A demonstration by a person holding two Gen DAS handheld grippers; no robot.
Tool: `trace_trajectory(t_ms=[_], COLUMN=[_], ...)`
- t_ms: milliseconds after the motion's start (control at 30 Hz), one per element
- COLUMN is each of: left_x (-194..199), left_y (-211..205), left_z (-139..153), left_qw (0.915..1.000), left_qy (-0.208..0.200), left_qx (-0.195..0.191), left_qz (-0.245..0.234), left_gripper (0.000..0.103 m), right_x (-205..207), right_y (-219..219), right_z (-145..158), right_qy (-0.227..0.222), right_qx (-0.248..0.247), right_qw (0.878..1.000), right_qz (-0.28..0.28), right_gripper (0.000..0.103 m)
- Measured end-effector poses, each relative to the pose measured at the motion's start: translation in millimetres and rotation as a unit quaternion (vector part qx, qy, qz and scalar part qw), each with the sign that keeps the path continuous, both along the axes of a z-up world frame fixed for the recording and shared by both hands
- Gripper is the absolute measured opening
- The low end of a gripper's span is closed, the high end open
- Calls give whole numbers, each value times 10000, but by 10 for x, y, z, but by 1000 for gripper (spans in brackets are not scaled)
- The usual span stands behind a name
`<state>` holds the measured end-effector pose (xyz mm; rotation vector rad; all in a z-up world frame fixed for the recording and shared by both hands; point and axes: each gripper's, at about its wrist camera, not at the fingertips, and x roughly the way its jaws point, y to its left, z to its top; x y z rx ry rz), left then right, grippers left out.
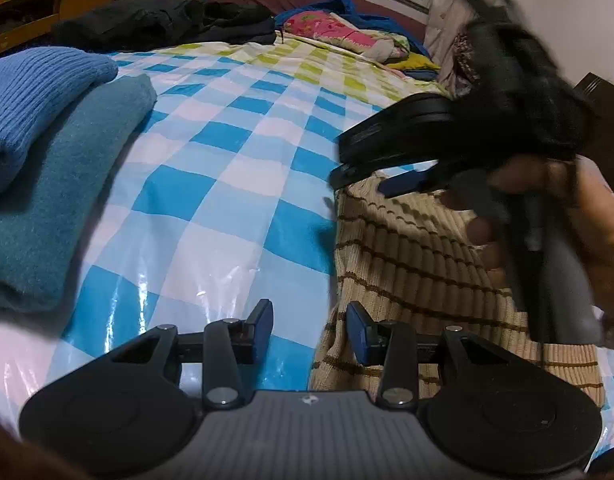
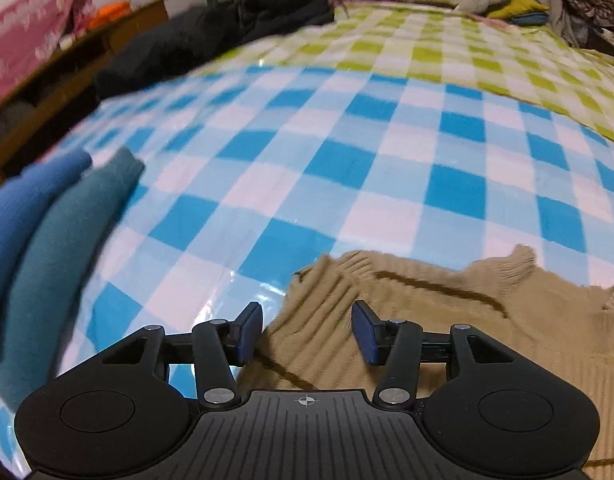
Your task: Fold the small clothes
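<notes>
On the bed, over a blue-checked plastic sheet (image 2: 347, 152), a beige striped sweater (image 2: 447, 320) lies crumpled and not yet flattened, near the lower right of both wrist views. Left gripper (image 1: 310, 330): jaws apart, nothing between the pads; its right pad sits just over the sweater's left edge, the left pad over bare sheet. Right gripper (image 2: 309, 330): jaws wide apart, empty, hovering above the sweater's near-left part; whether the pads touch the knit I cannot tell. Seen from the left wrist, the right gripper appears blurred at upper right with the hand (image 1: 547, 208) wrapped round its handle, above the sweater. Neither claw grips cloth at this moment. Far left on the sheet: a blue knit (image 1: 35, 100) resting on a teal knit (image 1: 55, 208), both folded and stacked, well apart from the sweater. Judgement: two pieces look done; the sweater is the item in hand, and its folding is at an early stage, since hem and collar edges are ruffled and no clean fold line shows. Remaining, as I read it: spread the sweater, fold it, move it to the stack. Dark clothes (image 1: 147, 20) and a pink bundle (image 1: 331, 32) lie at the far end of the bed; whether they belong to the task is unclear.
</notes>
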<state>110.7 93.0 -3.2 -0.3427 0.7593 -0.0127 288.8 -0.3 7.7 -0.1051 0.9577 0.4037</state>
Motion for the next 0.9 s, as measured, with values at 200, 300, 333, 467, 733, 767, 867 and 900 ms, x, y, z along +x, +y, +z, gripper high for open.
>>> trace_trajectory(t_ms=[200, 300, 333, 467, 733, 767, 867, 900], left_x=[-159, -225, -235, -213, -56, -36, 0, 15], left_y=[12, -26, -47, -125, -351, -383, -435, -451], left_z=[33, 55, 55, 15, -93, -108, -118, -116], left_qw=[9998, 9997, 9996, 9997, 9984, 9983, 9985, 9986], left_qy=[-98, -169, -182, -93, 7, 20, -62, -100], left_qx=[66, 148, 176, 219, 564, 583, 541, 518], left_qz=[128, 132, 111, 42, -57, -64, 4, 28], left_gripper=[50, 61, 64, 72, 74, 74, 74, 74], right_x=[-47, -39, -19, -5, -112, -127, -159, -168], right_y=[326, 294, 246, 45, -385, -442, -581, -627], right_z=[-199, -176, -151, 11, 389, 426, 507, 533], right_qy=[-318, -328, -265, -167, -232, -224, -209, -199], right_qx=[-877, -897, -798, -348, 451, 547, 784, 875], right_qw=[9953, 9949, 9960, 9991, 9986, 9981, 9966, 9959], right_qz=[267, 320, 296, 195, 180, 175, 157, 151], right_gripper=[42, 22, 19, 13, 12, 12, 12, 12])
